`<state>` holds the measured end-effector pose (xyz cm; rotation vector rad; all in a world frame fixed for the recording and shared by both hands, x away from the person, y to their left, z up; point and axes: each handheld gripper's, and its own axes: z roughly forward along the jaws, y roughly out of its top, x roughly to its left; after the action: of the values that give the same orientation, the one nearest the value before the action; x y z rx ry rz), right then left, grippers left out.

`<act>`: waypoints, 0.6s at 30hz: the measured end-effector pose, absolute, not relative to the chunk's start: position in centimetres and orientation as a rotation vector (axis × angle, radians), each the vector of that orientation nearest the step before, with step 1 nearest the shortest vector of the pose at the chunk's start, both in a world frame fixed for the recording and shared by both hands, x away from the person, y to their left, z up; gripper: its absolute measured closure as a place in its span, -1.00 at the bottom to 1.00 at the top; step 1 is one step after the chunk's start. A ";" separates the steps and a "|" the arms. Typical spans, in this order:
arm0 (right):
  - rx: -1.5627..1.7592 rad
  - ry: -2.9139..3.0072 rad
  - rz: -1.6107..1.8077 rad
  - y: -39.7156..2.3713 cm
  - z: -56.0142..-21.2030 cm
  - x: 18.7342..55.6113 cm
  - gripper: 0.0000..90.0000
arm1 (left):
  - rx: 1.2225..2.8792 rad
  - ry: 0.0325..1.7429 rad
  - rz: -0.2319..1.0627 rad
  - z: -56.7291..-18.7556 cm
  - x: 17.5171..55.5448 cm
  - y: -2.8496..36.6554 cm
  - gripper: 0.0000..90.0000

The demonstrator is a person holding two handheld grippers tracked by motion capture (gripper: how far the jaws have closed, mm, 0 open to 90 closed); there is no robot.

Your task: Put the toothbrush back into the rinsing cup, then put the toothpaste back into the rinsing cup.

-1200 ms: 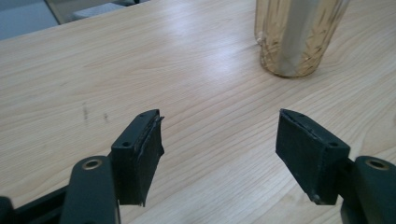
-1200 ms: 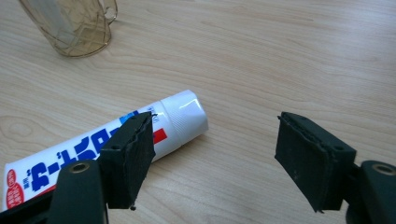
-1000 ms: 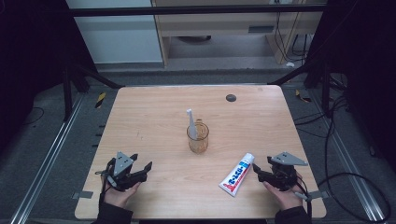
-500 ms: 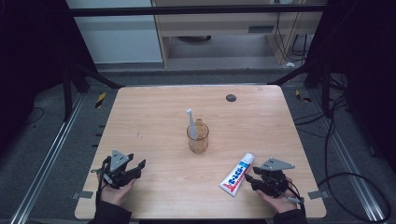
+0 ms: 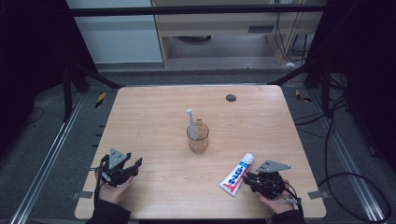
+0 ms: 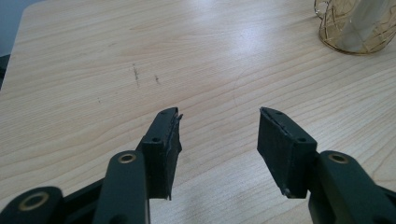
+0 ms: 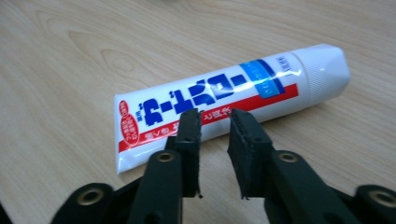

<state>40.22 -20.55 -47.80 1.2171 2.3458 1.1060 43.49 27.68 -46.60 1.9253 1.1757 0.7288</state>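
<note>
Right gripper point(image 7: 214, 116) just beside toothpaste tube point(image 7: 224, 100), jaws closing, narrow gap (nothing clamped). Left gripper point(image 6: 219, 116) jaws apart, closing, over bare tabletop point(image 5: 154, 116).

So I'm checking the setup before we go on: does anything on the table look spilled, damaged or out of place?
Nothing stands out. The toothpaste tube lies flat and capped on the table, uncrushed, just beyond the right gripper. The toothbrush stands in the cup, which is upright. Only faint dark scuffs mark the wood.
</note>
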 end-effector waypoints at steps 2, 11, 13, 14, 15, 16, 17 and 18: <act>1.203 2.369 1.109 -20.5 -47.8 40.1 0.79 | 1.925 1.178 0.731 -46.6 43.5 27.7 0.07; 1.154 2.461 1.083 -19.7 -48.4 39.8 1.00 | 1.927 1.176 0.734 -46.6 43.5 27.7 0.06; 1.148 2.478 1.080 -19.5 -48.5 39.8 1.00 | 1.927 1.178 0.732 -46.7 43.6 27.7 0.06; 1.145 2.480 1.075 -19.4 -48.5 39.9 1.00 | 1.929 1.178 0.731 -46.7 43.6 27.7 0.06; 1.142 2.486 1.073 -19.2 -48.6 39.9 1.00 | 1.927 1.178 0.731 -46.7 43.6 27.7 0.06; 1.138 2.491 1.065 -19.1 -48.6 39.9 1.00 | 1.927 1.178 0.731 -46.7 43.6 27.7 0.06; 1.136 2.497 1.063 -19.0 -48.6 39.9 1.00 | 1.926 1.177 0.731 -46.7 43.6 27.8 0.06; 1.133 2.500 1.062 -19.0 -48.7 39.9 1.00 | 1.926 1.178 0.731 -46.7 43.6 27.8 0.06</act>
<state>39.91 -18.98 -48.68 1.1329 2.5004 1.0615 43.60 27.77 -46.66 1.9257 1.1782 0.7306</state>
